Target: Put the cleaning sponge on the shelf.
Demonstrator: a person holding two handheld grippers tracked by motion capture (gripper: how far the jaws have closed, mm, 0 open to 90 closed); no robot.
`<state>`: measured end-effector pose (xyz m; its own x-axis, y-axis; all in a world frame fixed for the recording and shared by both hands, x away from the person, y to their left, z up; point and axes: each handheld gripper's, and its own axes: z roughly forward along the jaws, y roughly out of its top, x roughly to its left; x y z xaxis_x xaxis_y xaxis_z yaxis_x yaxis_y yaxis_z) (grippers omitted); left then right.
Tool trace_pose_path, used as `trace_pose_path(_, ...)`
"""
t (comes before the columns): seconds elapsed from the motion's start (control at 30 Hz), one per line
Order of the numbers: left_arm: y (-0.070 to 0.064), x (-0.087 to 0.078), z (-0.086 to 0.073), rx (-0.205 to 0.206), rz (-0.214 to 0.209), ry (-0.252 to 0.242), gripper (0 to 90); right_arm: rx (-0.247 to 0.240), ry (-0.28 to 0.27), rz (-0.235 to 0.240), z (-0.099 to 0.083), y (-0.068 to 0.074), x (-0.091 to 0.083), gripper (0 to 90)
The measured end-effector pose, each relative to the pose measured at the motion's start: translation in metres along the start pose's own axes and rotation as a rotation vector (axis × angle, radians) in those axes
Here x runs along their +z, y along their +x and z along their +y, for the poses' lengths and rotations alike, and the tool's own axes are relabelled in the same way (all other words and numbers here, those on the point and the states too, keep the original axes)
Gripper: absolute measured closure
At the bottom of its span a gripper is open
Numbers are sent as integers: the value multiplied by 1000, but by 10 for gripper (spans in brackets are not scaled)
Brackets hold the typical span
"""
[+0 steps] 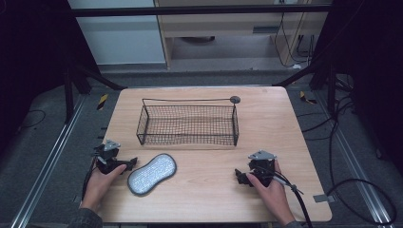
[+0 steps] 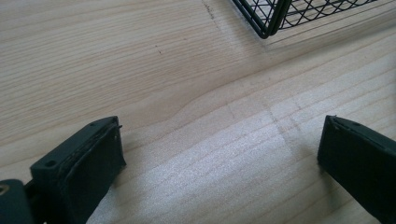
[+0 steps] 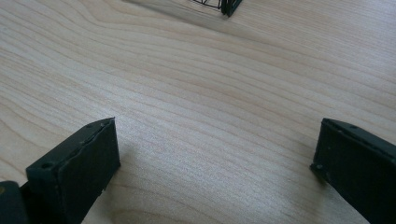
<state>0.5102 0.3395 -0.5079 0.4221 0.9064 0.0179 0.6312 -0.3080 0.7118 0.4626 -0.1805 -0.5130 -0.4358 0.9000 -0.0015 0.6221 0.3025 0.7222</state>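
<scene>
A black wire basket [image 1: 188,124] stands empty on the far middle of the wooden table [image 1: 285,123]. In front of it, toward the left, lies a grey peanut-shaped pad [image 1: 152,174]. My left gripper [image 1: 129,165] rests on the table just left of the pad, open, jaws wide apart over bare wood [image 2: 219,154]. A corner of the basket [image 2: 271,18] shows ahead of it. My right gripper [image 1: 239,176] sits at the front right, open, with only wood between its jaws [image 3: 215,154]. A basket corner [image 3: 229,7] is far ahead.
A round grey disc [image 1: 235,99] tops the basket's thin handle rod at the back right. A thick cable [image 1: 299,199] trails from the right gripper over the table's front edge. Bare wood lies between the pad and the right gripper.
</scene>
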Motion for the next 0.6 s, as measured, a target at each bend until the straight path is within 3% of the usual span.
trace_pose_path(0.3, 0, -5, 1, 1, 1, 10, 24, -1, 1, 0, -1, 0, -1, 4)
trace_pose_path(0.37, 1, -10, 2, -17, 4, 5, 31, -4, 0, 0, -1, 0, -1, 4)
trace_pose_path(0.47, 1, -30, 9, -30, 10, -15, 38, -4, 0, 1, -1, 0, -1, 4)
trace_pose_path(0.6, -3, -47, 16, -28, -22, -16, 41, -10, 1, 5, -1, 0, -1, 4)
